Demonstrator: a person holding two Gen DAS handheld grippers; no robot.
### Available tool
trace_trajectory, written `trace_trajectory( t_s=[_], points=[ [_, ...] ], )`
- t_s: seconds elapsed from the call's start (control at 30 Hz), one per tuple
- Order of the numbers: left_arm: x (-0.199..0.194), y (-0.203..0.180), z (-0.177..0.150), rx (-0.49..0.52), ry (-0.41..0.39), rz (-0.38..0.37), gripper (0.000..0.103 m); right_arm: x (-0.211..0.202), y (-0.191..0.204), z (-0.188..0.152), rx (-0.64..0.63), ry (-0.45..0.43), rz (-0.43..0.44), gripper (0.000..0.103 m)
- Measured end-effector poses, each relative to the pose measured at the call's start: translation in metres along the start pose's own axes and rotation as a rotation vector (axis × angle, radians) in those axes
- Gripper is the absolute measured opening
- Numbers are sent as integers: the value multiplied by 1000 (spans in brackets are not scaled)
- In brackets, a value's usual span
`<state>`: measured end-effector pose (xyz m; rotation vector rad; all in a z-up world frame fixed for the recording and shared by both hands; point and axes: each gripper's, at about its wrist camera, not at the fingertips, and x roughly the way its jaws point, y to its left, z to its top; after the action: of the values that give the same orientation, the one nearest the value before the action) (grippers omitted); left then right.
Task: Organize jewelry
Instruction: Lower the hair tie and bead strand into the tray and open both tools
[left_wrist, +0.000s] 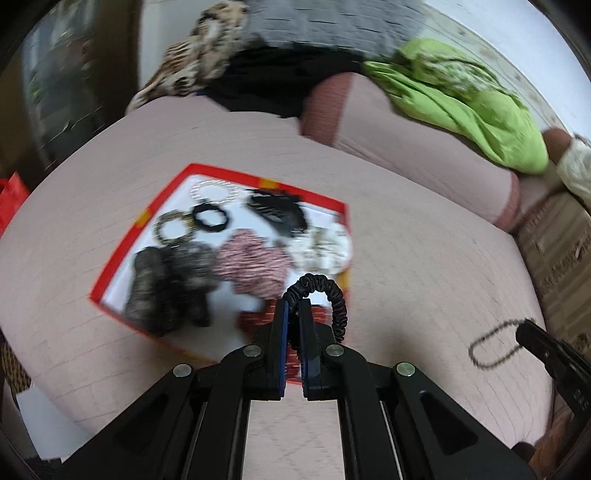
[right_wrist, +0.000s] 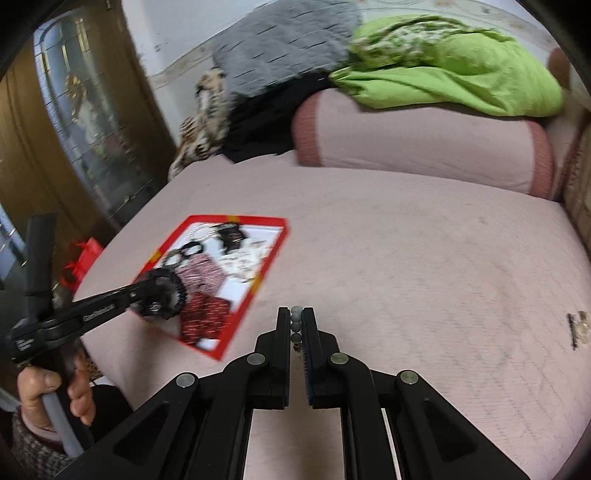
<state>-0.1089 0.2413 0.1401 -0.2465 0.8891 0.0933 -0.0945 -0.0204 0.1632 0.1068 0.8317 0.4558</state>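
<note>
Tray (left_wrist: 110, 273): red-rimmed, on the bed (left_wrist: 424, 258); scrunchies and hair ties already lie in it
Left gripper (left_wrist: 293, 306): fingers pinching a black scrunchie (left_wrist: 325, 291), held over the tray's near corner
Right gripper (right_wrist: 296, 317): fingers pinching a bead bracelet (right_wrist: 296, 323), beside the tray
Left to do: I'd say both pieces still need setting down; a small item (right_wrist: 578, 328) lies apart on the bed

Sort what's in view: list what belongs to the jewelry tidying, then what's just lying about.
Job: red-rimmed tray; black scrunchie in left claw; bead bracelet in right claw.
Lying about: green cloth; grey blanket; bolster.
</note>
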Motion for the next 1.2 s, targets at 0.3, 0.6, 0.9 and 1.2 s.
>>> trace_trajectory(
  t_s=[0.3,0.6,0.9,1.2],
  points=[
    [25,47,-10,-92,49,13,5,48,70,24,-96,71,64,7],
    [57,60,-1,-71,65,45,5,126,109,50,-166,135,29,7],
    [69,62,-5,-45,59,87,6,194,99,44,-128,255,18,7],
    [51,54,-5,-58,34,66,18,165,85,39,-89,223,34,36]
  ],
)
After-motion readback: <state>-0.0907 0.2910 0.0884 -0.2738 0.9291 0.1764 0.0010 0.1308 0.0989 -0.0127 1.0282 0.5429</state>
